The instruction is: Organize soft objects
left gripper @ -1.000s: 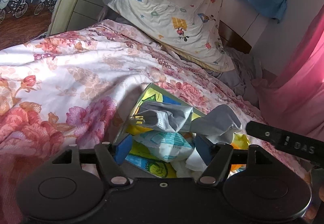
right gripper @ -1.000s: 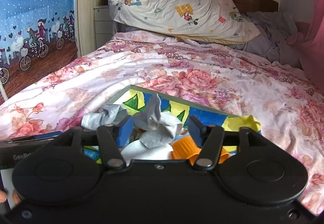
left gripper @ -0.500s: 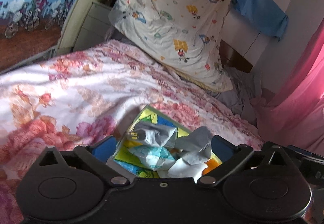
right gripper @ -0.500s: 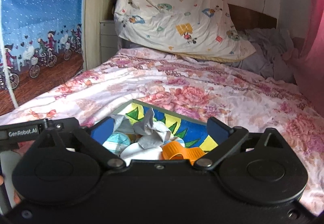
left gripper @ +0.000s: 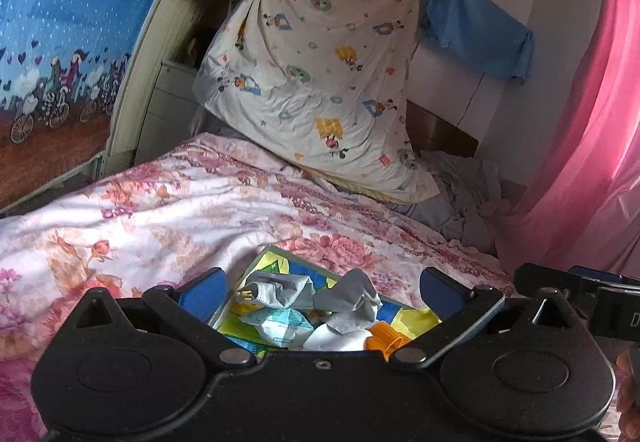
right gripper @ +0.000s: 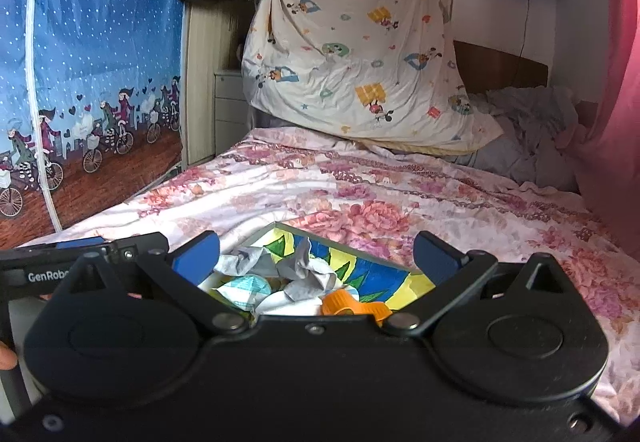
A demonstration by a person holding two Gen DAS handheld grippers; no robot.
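Observation:
A shallow colourful box (left gripper: 276,262) (right gripper: 384,272) lies on the floral bedspread. In it are crumpled grey face masks (left gripper: 352,296) (right gripper: 300,266), a blue-and-white mask (left gripper: 280,322) (right gripper: 244,288) and an orange cap (left gripper: 382,336) (right gripper: 344,302). My left gripper (left gripper: 320,288) is open and empty, held above the near side of the box. My right gripper (right gripper: 316,252) is open and empty too, also above the box. The right gripper's body shows at the right edge of the left wrist view (left gripper: 576,290); the left gripper's body shows at the left of the right wrist view (right gripper: 60,262).
The floral bedspread (left gripper: 160,210) (right gripper: 400,194) covers the bed. A cartoon-print pillowcase (left gripper: 320,82) (right gripper: 360,42) hangs at the head. Pink curtain (left gripper: 592,122) on the right, blue patterned net (right gripper: 80,62) on the left, crumpled grey bedding (right gripper: 528,122) at the far right.
Both grippers have opened from shut to wide and pulled up and back from the box. The masks they were close around now lie in the box.

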